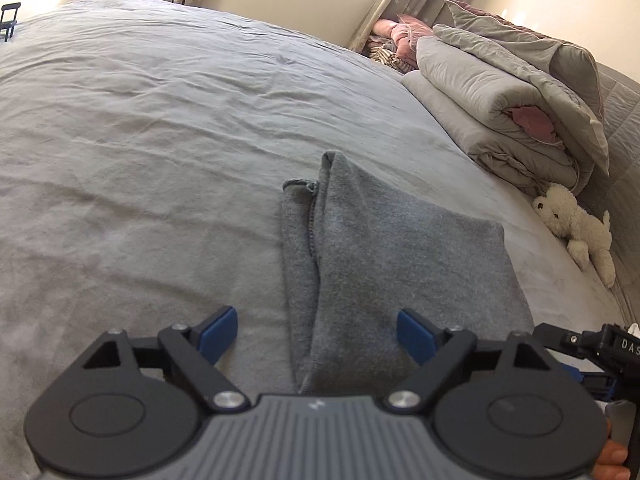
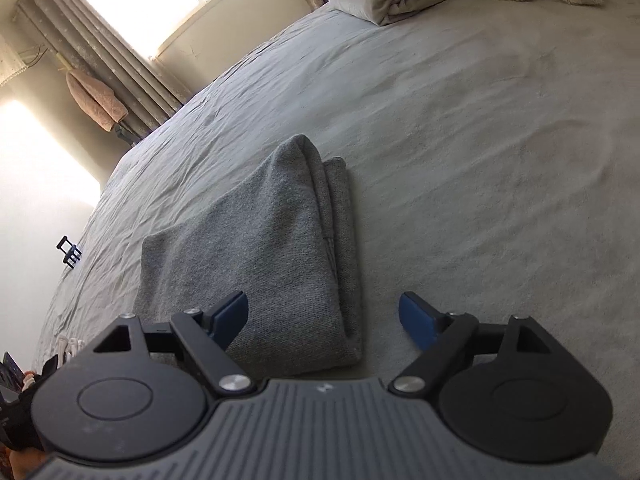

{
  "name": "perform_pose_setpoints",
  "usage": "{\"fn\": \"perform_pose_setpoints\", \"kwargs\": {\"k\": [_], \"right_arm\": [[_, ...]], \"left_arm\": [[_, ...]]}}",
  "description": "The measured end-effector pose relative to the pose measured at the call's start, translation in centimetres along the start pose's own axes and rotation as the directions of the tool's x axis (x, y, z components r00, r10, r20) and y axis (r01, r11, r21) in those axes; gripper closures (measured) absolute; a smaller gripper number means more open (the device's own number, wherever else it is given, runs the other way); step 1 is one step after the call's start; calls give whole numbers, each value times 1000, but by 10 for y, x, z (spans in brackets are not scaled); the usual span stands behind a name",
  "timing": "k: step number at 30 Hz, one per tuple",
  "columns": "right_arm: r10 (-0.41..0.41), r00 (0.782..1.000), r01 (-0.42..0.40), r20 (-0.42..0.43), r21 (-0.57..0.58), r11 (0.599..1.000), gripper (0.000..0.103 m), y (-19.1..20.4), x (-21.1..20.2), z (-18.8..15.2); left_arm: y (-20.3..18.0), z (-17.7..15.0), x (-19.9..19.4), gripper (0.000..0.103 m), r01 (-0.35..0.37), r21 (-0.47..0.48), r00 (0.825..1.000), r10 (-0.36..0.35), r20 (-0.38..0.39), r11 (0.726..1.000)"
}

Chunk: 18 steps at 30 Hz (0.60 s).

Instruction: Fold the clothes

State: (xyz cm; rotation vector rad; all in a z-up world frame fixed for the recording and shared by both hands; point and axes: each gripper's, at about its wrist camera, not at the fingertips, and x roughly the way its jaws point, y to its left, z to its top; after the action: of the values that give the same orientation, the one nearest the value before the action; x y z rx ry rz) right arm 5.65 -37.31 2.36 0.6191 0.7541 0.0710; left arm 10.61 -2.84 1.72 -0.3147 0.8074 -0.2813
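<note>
The grey garment (image 1: 384,264) lies folded on the bed (image 1: 140,140), flat on the grey sheet, with one long fold edge and a stitched seam showing along its side. My left gripper (image 1: 316,334) hangs over its near end with the jaws spread wide and nothing between the pads; the cloth lies below them, not pinched. My right gripper (image 2: 324,320) is just as wide open over the garment's other near corner, also empty. Further off, a pile of folded bedding (image 1: 512,108) sits by the wall, and a white soft toy (image 1: 576,232) lies beside it.
</note>
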Motion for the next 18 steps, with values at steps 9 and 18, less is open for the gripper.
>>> {"fn": "perform_pose_setpoints", "kwargs": {"k": [9, 18], "right_arm": [[1, 997, 10, 83, -130, 992, 42, 27, 8, -28], [-8, 991, 22, 130, -105, 994, 79, 40, -15, -26]], "left_arm": [[-22, -7, 9, 50, 58, 42, 998, -58, -4, 997], [-14, 1, -16, 82, 79, -11, 996, -79, -30, 997]]}}
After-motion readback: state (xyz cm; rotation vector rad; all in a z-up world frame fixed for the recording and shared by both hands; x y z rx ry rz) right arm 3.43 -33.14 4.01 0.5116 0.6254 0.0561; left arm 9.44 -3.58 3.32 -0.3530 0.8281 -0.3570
